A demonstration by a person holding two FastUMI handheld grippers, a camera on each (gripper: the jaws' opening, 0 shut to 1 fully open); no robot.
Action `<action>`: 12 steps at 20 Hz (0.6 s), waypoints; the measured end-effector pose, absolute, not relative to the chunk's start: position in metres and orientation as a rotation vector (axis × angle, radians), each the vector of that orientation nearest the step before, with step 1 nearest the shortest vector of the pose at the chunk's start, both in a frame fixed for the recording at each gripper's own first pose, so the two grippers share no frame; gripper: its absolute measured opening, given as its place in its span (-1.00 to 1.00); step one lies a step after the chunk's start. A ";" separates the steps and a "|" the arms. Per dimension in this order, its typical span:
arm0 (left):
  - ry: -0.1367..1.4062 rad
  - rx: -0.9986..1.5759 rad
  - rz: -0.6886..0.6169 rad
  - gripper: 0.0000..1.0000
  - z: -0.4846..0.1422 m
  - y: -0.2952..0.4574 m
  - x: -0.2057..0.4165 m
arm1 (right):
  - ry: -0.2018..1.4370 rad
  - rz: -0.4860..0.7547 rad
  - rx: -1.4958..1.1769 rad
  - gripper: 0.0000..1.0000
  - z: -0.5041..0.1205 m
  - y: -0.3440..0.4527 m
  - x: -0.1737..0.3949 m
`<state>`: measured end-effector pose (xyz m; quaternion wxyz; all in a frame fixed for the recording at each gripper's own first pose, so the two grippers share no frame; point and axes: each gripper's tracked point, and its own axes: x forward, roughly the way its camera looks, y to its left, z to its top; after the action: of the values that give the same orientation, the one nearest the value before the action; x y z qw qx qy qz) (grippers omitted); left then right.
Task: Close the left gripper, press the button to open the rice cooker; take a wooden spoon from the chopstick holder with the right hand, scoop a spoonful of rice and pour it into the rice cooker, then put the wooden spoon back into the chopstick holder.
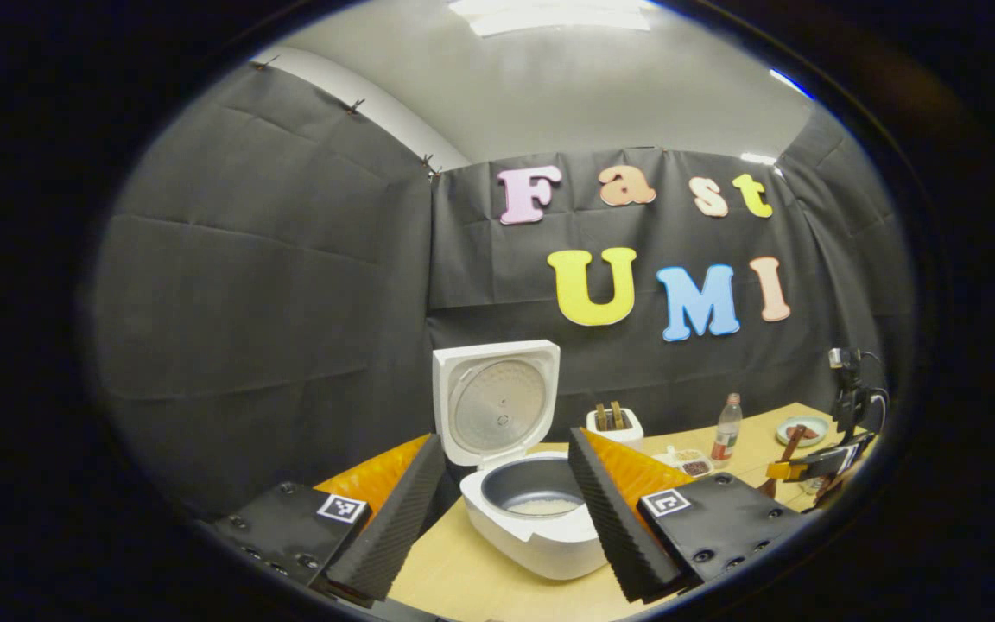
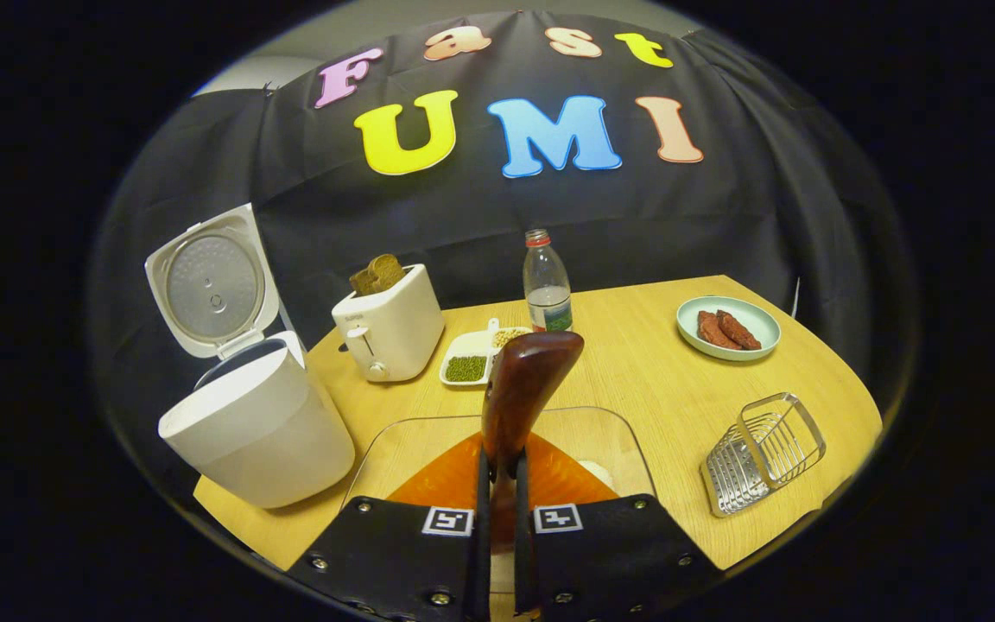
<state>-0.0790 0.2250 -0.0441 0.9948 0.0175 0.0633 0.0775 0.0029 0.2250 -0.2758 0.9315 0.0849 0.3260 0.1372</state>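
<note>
1. Left gripper (image 1: 497, 510): fingers spread wide apart, nothing between them; it hangs above the near edge of the table (image 1: 463, 579), facing the rice cooker.
2. Rice cooker (image 1: 532, 527): white, at 6 o'clock in the left gripper view, framed between that gripper's fingers but apart from them. Lid (image 1: 497, 406) stands upright and open at 12 o'clock of the body. A thin layer of white rice (image 1: 549, 506) lies on the bottom of the grey inner pot. In the right gripper view the cooker sits at 8 o'clock.
3. Right gripper (image 2: 497, 484): fingers clenched on the handle of the wooden spoon (image 2: 519, 389), both pressing on it. The spoon's bowl points away toward 12 o'clock, over a clear glass dish (image 2: 627, 449).
4. Clear glass dish: just ahead of the right gripper, at 6 o'clock; a little white rice shows at its right side.
5. Toaster (image 2: 389, 333): white, two slices in its slots, at 10 o'clock of the spoon.
6. Divided tray (image 2: 472, 358): green beans and pale grains, just beside the toaster.
7. Bottle (image 2: 547, 285): clear, upright, at 12 o'clock.
8. Plate (image 2: 726, 328): pale green, holding reddish pieces, at 2 o'clock.
9. Chopstick holder (image 2: 765, 449): wire basket, at 4 o'clock near the table edge.
</note>
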 end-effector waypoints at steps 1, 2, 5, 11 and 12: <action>0.131 0.037 0.157 0.99 -0.046 0.227 -0.080 | 0.673 0.297 0.174 -0.77 -0.279 0.232 -0.001; 0.130 0.038 0.158 0.99 -0.046 0.227 -0.081 | 0.667 0.306 0.168 -0.78 -0.277 0.235 -0.002; 0.130 0.040 0.153 0.89 -0.047 0.225 -0.084 | 0.673 0.353 0.149 -0.78 -0.277 0.245 -0.006; 0.128 0.031 0.158 0.89 -0.047 0.224 -0.086 | 0.735 0.457 0.232 -0.77 -0.272 0.271 -0.025; 0.128 0.030 0.161 0.89 -0.046 0.225 -0.087 | 0.746 0.459 0.252 -0.77 -0.272 0.272 -0.026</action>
<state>-0.0869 0.2249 -0.0464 0.9946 0.0151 0.0640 0.0804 -0.0256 0.2724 -0.2720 0.8980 0.1217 0.3601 0.2218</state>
